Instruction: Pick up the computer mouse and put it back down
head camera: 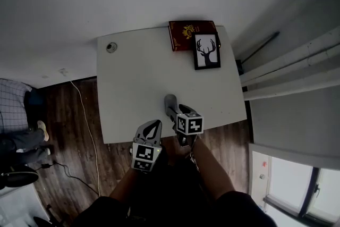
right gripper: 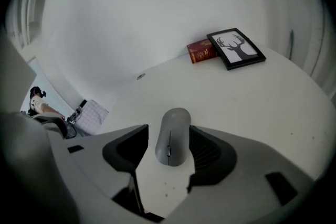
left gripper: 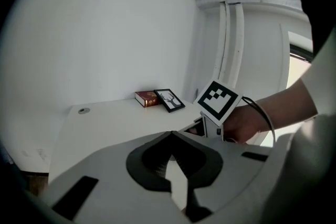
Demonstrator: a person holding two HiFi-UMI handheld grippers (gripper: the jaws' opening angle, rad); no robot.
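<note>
A grey computer mouse (head camera: 170, 100) lies flat on the white table (head camera: 133, 77), near its front edge. My right gripper (head camera: 172, 111) is open and straddles the mouse's rear half (right gripper: 172, 134), one jaw on each side; the right-hand pad sits very close to the mouse's flank. My left gripper (head camera: 151, 126) is shut with nothing in it and hangs at the table's front edge, left of the right one. In the left gripper view the shut jaws (left gripper: 171, 135) point across the table, with the right gripper's marker cube (left gripper: 218, 101) and the hand holding it just beyond.
A red book (head camera: 185, 34) and a framed deer picture (head camera: 206, 51) lie at the table's far right corner. A round cable grommet (head camera: 111, 47) sits at the far left corner. A seated person (head camera: 16, 119) and a floor cable (head camera: 85, 114) are left of the table.
</note>
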